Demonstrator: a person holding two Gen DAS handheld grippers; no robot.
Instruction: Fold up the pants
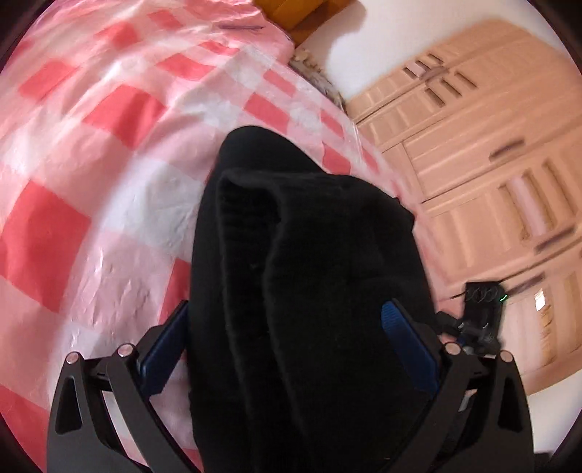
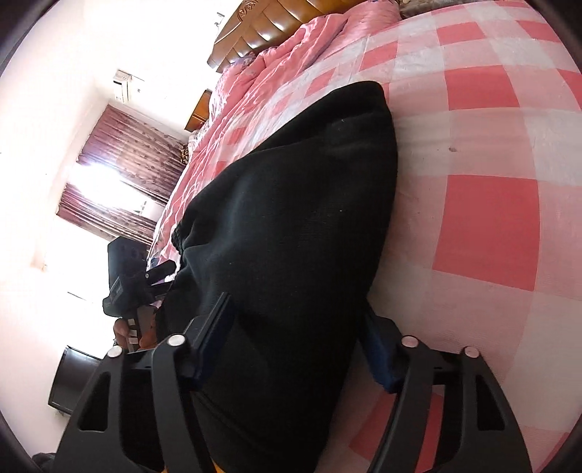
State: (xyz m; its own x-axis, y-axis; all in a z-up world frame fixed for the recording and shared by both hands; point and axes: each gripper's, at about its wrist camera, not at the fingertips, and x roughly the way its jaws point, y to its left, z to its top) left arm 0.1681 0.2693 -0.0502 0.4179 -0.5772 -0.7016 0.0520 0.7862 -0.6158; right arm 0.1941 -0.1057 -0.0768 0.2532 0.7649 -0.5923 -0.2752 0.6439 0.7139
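The black pants [image 1: 309,273] are bunched in thick folds between the fingers of my left gripper [image 1: 287,316], which is shut on them above the pink checked bedspread [image 1: 91,163]. In the right wrist view the same pants [image 2: 291,218] hang as a broad dark fold over the bedspread [image 2: 483,218]. My right gripper [image 2: 298,320] is shut on them near the bottom. Each gripper shows at the edge of the other's view: the right one [image 1: 483,313] and the left one [image 2: 127,276].
A peach wardrobe [image 1: 491,163] with panelled doors stands beside the bed. A rumpled pink duvet [image 2: 291,54] lies near the wooden headboard [image 2: 269,25]. Dark red curtains [image 2: 120,174] cover a bright window. A dark cabinet [image 2: 69,382] stands low at the left.
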